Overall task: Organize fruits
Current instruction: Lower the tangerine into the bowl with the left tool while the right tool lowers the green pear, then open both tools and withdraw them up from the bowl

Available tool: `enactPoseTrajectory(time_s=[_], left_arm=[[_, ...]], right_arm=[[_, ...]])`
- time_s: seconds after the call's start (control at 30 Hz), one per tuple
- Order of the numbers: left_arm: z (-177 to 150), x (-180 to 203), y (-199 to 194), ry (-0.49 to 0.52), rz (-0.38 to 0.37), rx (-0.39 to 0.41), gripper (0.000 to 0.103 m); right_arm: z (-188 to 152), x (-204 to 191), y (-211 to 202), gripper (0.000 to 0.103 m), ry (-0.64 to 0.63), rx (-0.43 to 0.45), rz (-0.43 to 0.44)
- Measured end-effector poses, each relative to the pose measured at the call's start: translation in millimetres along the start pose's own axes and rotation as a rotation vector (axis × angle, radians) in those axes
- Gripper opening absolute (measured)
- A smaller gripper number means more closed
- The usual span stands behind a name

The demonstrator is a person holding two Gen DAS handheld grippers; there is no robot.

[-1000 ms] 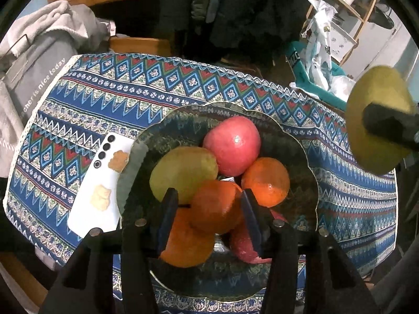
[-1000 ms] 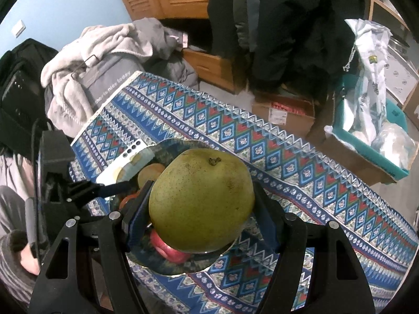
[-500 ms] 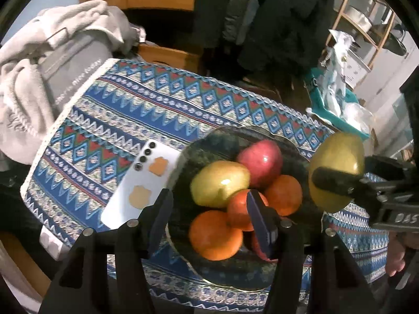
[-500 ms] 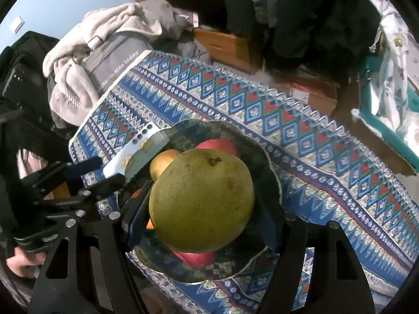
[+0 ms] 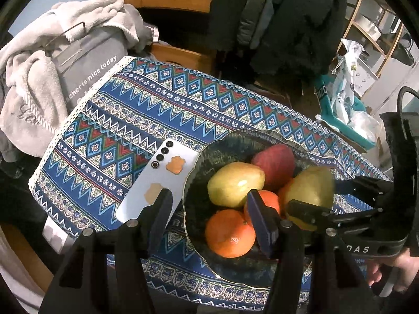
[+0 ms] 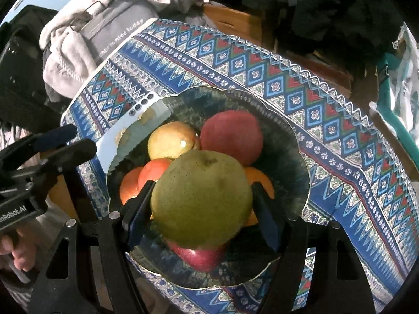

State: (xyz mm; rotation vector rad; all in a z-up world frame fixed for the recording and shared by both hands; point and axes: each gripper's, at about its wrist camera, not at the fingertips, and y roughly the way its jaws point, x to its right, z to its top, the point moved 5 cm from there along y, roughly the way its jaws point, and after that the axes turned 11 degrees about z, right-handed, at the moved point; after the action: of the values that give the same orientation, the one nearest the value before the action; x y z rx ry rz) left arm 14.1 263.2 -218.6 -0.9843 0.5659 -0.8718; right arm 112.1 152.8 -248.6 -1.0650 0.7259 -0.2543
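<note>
A dark patterned bowl (image 5: pixel 227 141) (image 6: pixel 293 141) on the tablecloth holds a red apple (image 5: pixel 275 162) (image 6: pixel 233 136), a yellow-green fruit (image 5: pixel 235 183) (image 6: pixel 171 140) and several oranges (image 5: pixel 229 233) (image 6: pixel 152 171). My right gripper (image 6: pixel 201 204) is shut on a large green pear (image 6: pixel 201 198) and holds it just above the fruit pile; the pear also shows in the left wrist view (image 5: pixel 310 191). My left gripper (image 5: pixel 209 209) is open and empty, over the bowl's left rim, pulled back from the fruit.
A white phone (image 5: pixel 157 183) (image 6: pixel 136 120) lies face down left of the bowl. A grey bag with towels (image 5: pixel 78 60) sits off the table's left edge. A teal box with plastic bags (image 5: pixel 345 110) stands at the right. The cloth behind the bowl is bare.
My left gripper let go of an orange, opened and drew back to the left. My right gripper brought the pear in and down over the bowl.
</note>
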Motion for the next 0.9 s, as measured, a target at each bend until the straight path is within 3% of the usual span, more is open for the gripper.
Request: enactPoseTrajectory(time_s=[0.27, 0.5, 0.9], left_arm=[[-0.7, 1.4, -10.1, -0.003, -0.013, 0.008, 0.064], [4.5, 4.7, -31.6, 0.008, -0.015, 0.060, 0.066], [14.2, 18.8, -83.2, 0.045, -0.017, 0.183, 0.077]], right_arm=[[7.7, -3.7, -19.5, 0.075, -0.006, 0.051, 0.015], [6.8, -7.6, -36.1, 0.075, -0.011, 0.084, 0.003], [2.8, -16.6, -121.7, 0.078, -0.033, 0.261, -0.082]])
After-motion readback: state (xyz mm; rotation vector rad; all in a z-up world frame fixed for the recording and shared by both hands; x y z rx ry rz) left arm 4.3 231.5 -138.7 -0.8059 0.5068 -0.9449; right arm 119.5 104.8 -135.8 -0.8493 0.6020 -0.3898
